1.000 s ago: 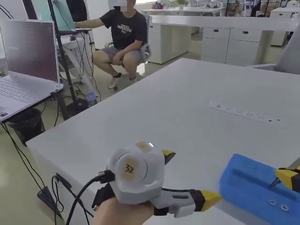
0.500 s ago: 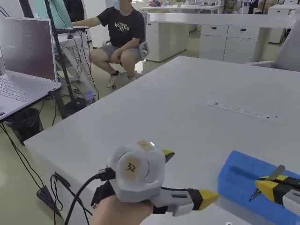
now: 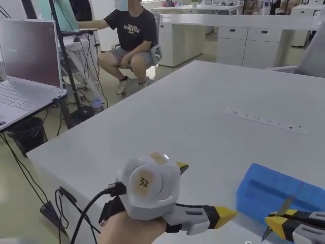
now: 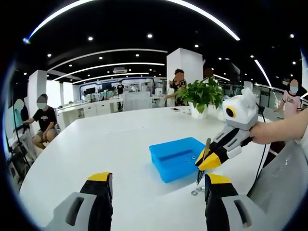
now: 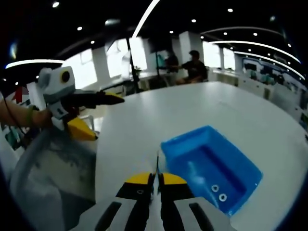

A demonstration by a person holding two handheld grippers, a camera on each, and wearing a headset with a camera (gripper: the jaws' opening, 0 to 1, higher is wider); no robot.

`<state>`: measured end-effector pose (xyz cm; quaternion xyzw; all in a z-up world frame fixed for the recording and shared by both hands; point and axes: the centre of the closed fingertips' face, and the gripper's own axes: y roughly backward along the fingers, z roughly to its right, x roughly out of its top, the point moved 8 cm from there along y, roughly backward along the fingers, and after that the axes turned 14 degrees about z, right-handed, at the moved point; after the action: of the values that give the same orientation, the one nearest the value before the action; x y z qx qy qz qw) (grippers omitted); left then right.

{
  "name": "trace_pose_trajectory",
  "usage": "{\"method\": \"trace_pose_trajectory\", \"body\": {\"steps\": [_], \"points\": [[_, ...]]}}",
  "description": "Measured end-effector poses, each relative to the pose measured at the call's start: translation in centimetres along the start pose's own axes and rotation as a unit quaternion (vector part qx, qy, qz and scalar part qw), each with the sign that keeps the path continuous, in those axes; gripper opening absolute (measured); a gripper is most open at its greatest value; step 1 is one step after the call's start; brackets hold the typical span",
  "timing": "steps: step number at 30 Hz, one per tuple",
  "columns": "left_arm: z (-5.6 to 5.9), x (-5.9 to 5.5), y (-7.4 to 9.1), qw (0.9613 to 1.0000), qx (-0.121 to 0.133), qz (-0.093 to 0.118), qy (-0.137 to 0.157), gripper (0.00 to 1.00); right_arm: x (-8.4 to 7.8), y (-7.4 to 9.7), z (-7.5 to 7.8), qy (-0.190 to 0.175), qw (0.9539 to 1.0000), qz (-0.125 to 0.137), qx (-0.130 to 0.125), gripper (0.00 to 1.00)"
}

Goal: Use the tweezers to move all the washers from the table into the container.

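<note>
Blue plastic container (image 5: 211,163): an open tray on the white desk (image 3: 203,117), at the right in the head view. Two small metal washers (image 5: 215,188) lie on its floor.
Loose washers (image 4: 194,193): at least two lie on the desk just beside the container's near wall, seen in the left gripper view.
Right hand-held gripper (image 5: 156,180): its jaws are clamped on thin metal tweezers (image 5: 157,166). The tweezers slant down with their tips just above the loose washers. The tip gap is too small to read.
Left hand-held gripper (image 3: 210,189): its jaws are spread wide and hold nothing. It hovers over the near-left desk, apart from the container.
Step in hand: probably the descent onto the next washer.
Doing it well: bring the tips down over a single washer, one tip through its hole or both across its rim. Close gently, since a flat ring will likely skid on the smooth desk. Lift clear of the container wall before crossing. Release low over the floor so it cannot bounce out.
</note>
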<state>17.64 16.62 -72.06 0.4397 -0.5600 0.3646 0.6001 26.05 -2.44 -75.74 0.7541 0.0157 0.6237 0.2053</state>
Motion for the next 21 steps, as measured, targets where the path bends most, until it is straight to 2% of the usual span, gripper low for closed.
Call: {"method": "trace_pose_trajectory", "body": {"steps": [4,10,13,16,21], "points": [[0.03,-0.01,0.00,1.0000,0.000,-0.003,-0.003,0.79,-0.16,-0.21,-0.41,0.009,0.9998,-0.012,0.008,0.04],[0.02,-0.06,-0.05,1.0000,-0.001,-0.006,-0.005,0.79,-0.58,-0.35,-0.07,0.016,0.9995,-0.022,0.016,0.04],[0.00,-0.09,-0.06,0.9999,-0.001,-0.009,-0.008,0.79,-0.53,-0.31,-0.09,0.022,0.9994,-0.022,0.017,0.04],[0.01,-0.15,-0.06,0.9999,-0.002,-0.011,-0.010,0.78,-0.57,-0.44,-0.26,0.046,0.9982,-0.027,0.028,0.03],[0.04,-0.25,-0.08,0.9997,-0.003,-0.018,-0.015,0.78,-0.50,-0.61,-0.52,0.052,0.9978,-0.028,0.030,0.03]]}}
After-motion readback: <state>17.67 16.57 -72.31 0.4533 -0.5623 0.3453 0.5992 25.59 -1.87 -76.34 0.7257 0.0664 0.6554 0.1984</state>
